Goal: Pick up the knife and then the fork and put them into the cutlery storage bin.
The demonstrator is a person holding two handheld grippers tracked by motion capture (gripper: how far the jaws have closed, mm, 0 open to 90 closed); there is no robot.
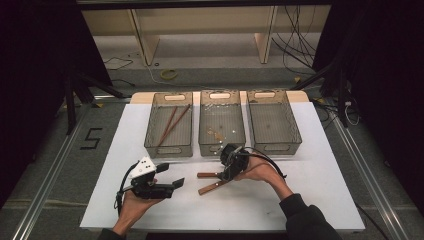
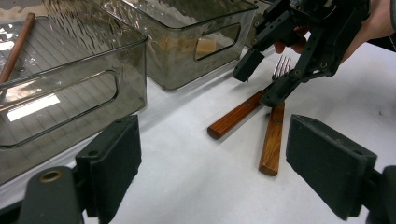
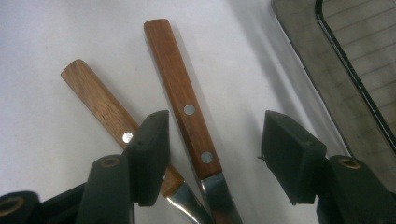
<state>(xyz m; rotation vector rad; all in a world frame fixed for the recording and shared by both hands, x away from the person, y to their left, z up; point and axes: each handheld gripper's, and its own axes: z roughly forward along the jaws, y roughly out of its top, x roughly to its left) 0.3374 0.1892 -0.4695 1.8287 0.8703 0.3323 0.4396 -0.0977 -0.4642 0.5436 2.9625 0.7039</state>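
— Your right gripper (image 3: 212,154) stands half open astride the darker-handled utensil (image 3: 182,105) on the white table (image 1: 300,190); nothing gripped yet.
— And the left gripper (image 2: 215,163)?
— Wide open, empty. I'd say you're mid-pick: close on that one handle, clear of the paler handle (image 3: 98,105) beside it.

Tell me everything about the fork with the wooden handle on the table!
The fork lies flat on the white table, in front of the middle bin. It has a reddish-brown wooden handle with two silver rivets, then a shiny metal neck and thin tines. Its handle crosses beside another wooden-handled utensil. The right claw stands open over it, one jaw on each side, not pinching it yet.
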